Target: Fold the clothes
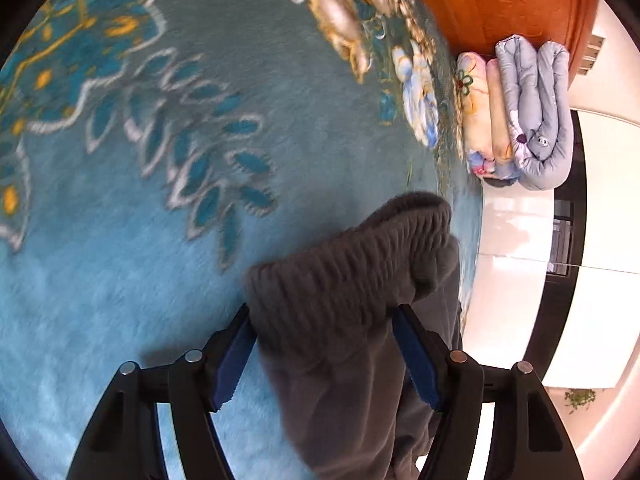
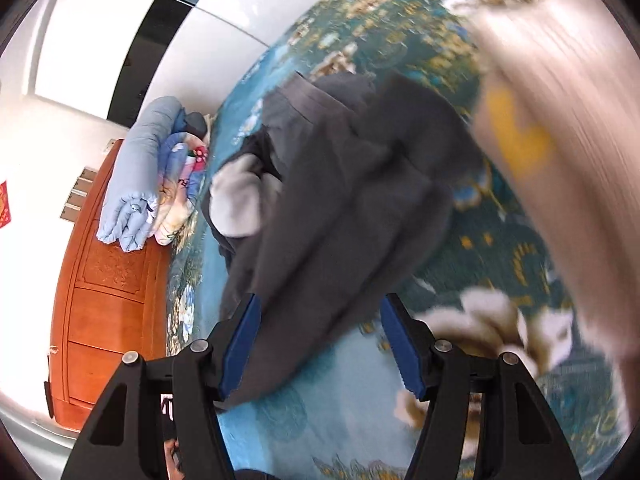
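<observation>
The left gripper (image 1: 324, 344) stood with its jaws spread, and the ribbed waistband of the dark grey trousers (image 1: 352, 280) lay bunched between the blue pads (image 1: 236, 360), which did not seem to press on it; the cloth ran back under the gripper towards the camera. The right gripper (image 2: 320, 340) was likewise parted, with a loose edge of the same grey garment (image 2: 340, 200) lying between its pads and mostly towards the left one. Ahead of those jaws the trousers spread out in a heap, a pale lining or pocket (image 2: 240, 204) showing at the left of it.

Under both lay one blue flowered blanket (image 1: 120, 240) covering the bed. Beyond the left jaws, to the right, a stack of folded quilts (image 1: 520, 120) rested against an orange wooden headboard (image 1: 500, 4); I counted one pale blue quilt and at least two flowered ones, though the blur made that uncertain.

Only the right wrist view showed a blurred pinkish shape with a yellow patch (image 2: 540, 120) crossing to the right of the jaws; what it was I could not tell. Only the left view showed the waistband.
</observation>
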The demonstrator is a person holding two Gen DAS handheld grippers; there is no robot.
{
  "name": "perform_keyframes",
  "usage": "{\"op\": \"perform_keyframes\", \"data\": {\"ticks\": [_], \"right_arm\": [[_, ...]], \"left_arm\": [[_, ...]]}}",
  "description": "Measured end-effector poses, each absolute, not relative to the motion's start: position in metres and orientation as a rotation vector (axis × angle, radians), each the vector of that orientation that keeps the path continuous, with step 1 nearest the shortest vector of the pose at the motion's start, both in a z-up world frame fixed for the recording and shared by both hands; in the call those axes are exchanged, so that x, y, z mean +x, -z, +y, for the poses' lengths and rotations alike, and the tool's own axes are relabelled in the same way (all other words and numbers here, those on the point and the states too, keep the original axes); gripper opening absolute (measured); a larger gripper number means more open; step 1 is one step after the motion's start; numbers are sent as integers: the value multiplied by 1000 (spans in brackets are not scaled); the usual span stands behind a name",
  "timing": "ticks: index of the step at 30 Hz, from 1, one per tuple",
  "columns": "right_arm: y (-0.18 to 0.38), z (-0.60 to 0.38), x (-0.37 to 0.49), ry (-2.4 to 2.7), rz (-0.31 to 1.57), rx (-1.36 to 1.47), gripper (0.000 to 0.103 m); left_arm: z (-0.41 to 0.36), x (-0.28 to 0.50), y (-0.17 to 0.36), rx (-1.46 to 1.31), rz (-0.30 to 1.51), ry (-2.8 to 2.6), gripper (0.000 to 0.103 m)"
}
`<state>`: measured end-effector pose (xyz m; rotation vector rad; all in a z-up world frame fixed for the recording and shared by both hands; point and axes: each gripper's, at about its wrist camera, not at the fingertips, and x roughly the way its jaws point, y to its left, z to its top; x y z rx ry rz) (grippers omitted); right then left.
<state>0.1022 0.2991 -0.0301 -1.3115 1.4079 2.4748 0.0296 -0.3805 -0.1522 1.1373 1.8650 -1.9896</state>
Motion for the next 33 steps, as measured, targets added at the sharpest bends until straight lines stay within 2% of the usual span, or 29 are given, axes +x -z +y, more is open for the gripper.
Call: {"op": "perform_keyframes", "data": {"ticks": [2,4,7,9,16,20,25,29,33], "right_arm": [[42,295,111,-2437,1400,-1361,64],[51,291,117,-2397,1406,-1392,64],[61,287,121,-2356,1424,-1423,64],[64,284,124,-2349,1427,-1433,64],[71,268,110,-2397,1410,-1425,64],[90,258,85,-2384,1408,-1428,64],[111,264,53,-2315,1588,-1309,64],[129,273,39,-2187,1655,-1238,66],[129,272,26,-2175,1637,-1227,68]], "left_arm": [[-379,24,151,1121,1829,1998,67],[-378,18,146,1126,1775,2009,49],[-379,7,129,1140,1714,2051,39],[-384,0,109,1141,1694,2110,36],[-459,12,48,1050,1480,2186,35],[-493,18,65,1106,1502,2069,35],[-501,37,90,1127,1576,2009,35],[-502,49,99,1126,1616,1983,35],[-500,48,96,1137,1606,2001,35]]}}
